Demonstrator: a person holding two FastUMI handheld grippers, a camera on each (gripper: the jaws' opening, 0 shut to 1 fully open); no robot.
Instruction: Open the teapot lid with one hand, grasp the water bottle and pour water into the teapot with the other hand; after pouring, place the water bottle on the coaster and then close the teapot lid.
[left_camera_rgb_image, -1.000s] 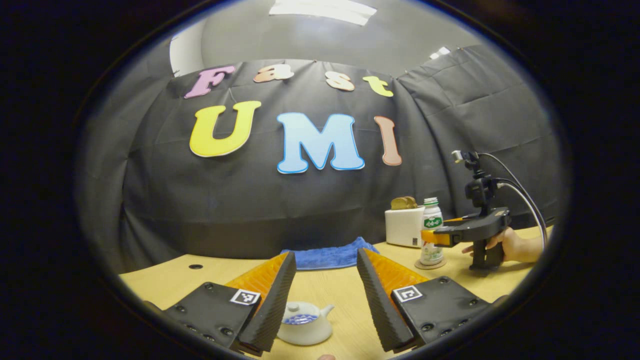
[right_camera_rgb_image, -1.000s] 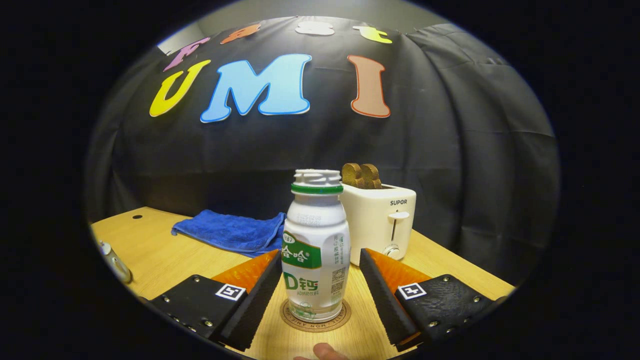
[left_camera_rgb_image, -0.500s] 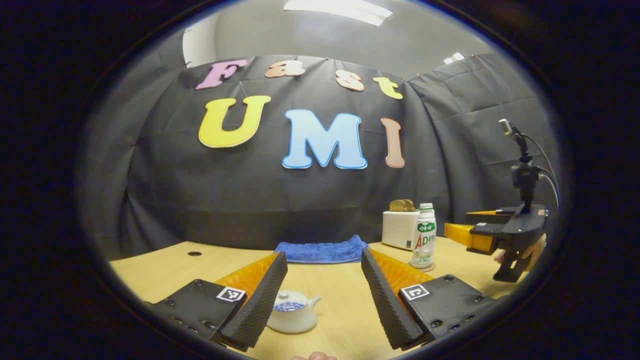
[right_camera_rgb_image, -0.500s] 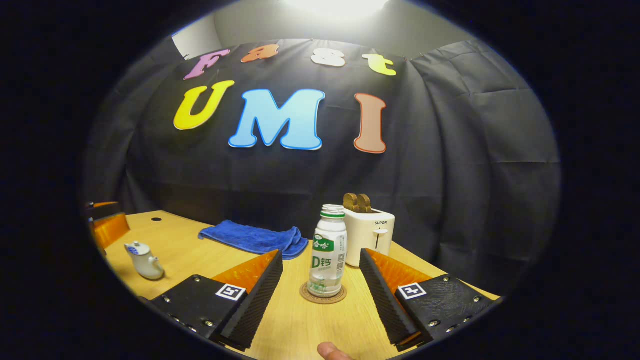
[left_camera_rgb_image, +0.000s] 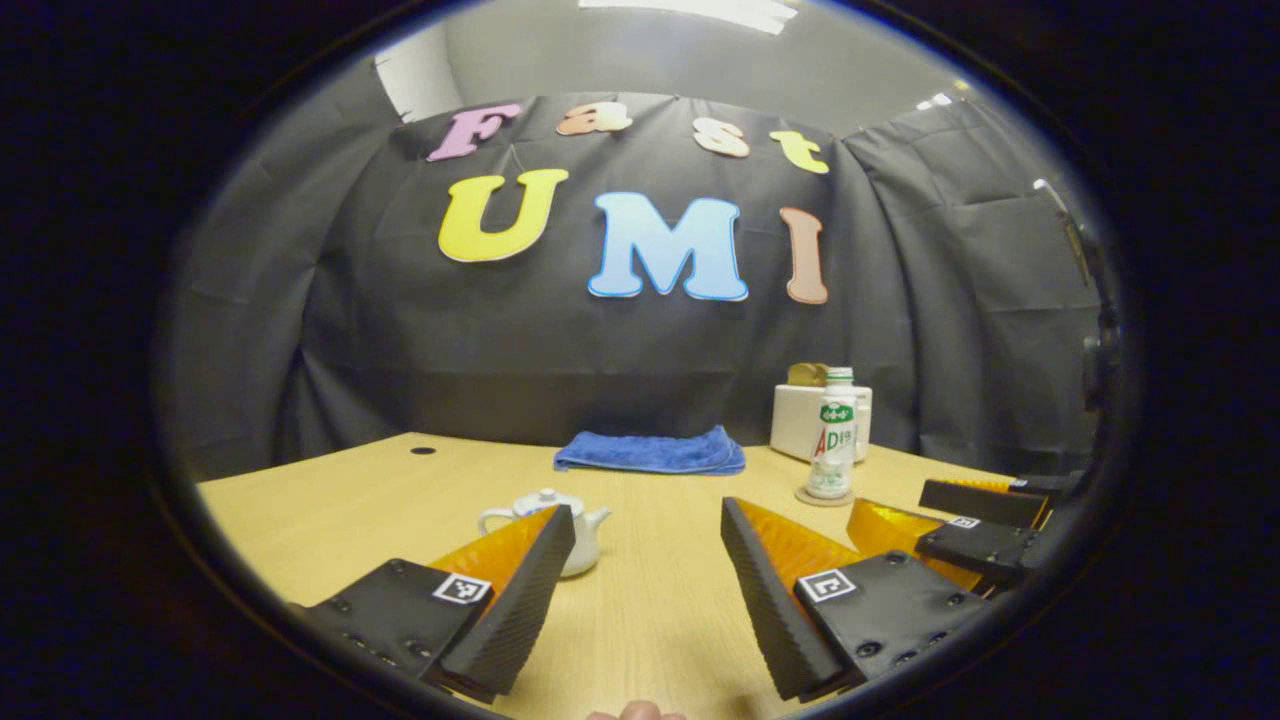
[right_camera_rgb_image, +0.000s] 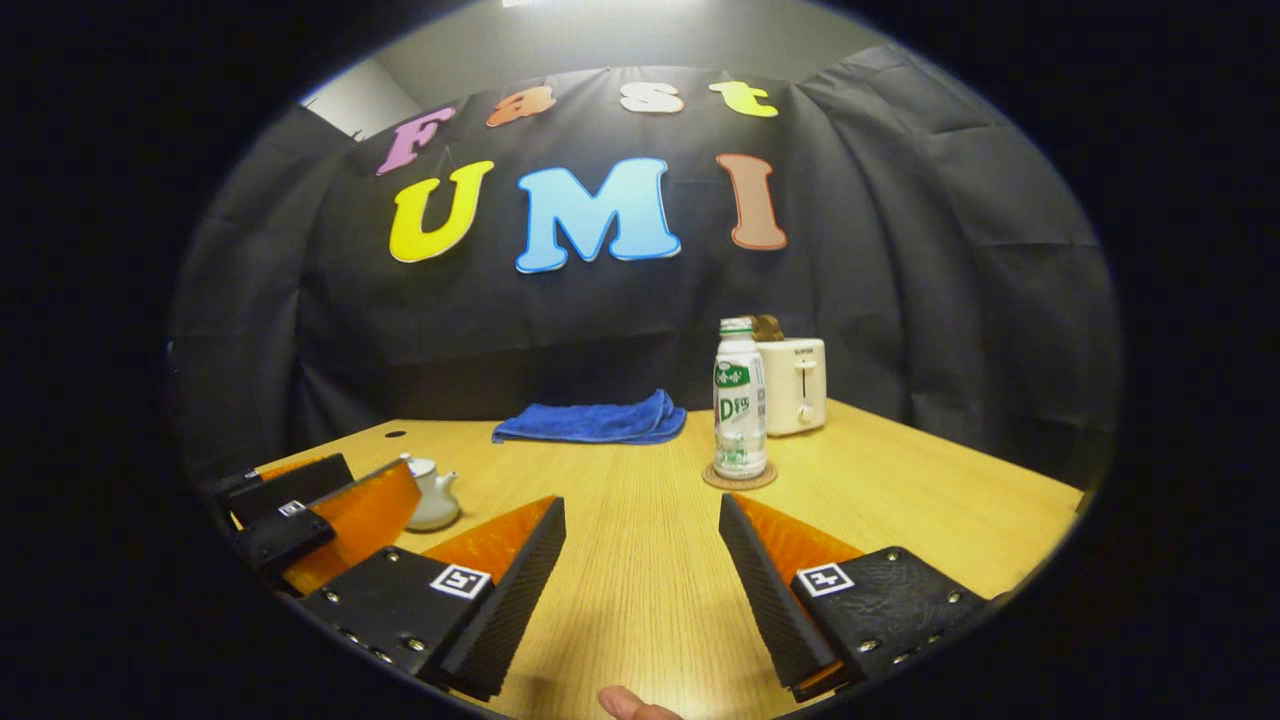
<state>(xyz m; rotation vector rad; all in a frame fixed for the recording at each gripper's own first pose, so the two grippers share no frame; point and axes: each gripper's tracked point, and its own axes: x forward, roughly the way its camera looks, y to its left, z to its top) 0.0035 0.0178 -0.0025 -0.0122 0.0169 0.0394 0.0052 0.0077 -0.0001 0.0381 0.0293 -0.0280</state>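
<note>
A small white teapot (left_camera_rgb_image: 548, 528) with its lid (left_camera_rgb_image: 545, 497) on stands on the wooden table, just beyond my left gripper's (left_camera_rgb_image: 645, 510) left finger. That gripper is open and holds nothing. The white water bottle (right_camera_rgb_image: 740, 400) stands upright on a round coaster (right_camera_rgb_image: 740, 478), well ahead of my right gripper (right_camera_rgb_image: 640, 505), which is open and empty. In the left gripper view the bottle (left_camera_rgb_image: 830, 435) and coaster (left_camera_rgb_image: 823, 496) sit far right. In the right gripper view the teapot (right_camera_rgb_image: 432, 495) is at the left, partly behind the left gripper (right_camera_rgb_image: 378, 468).
A folded blue towel (right_camera_rgb_image: 595, 420) lies at the back of the table (right_camera_rgb_image: 900, 500). Behind the bottle stands a white toaster (right_camera_rgb_image: 795, 385) with bread in it. The right gripper (left_camera_rgb_image: 895, 500) reaches in low at the right of the left gripper view.
Both grippers have pulled back toward the near edge of the table. The right one drew away from the bottle, which stays on its coaster. The left one backed off from over the teapot.
</note>
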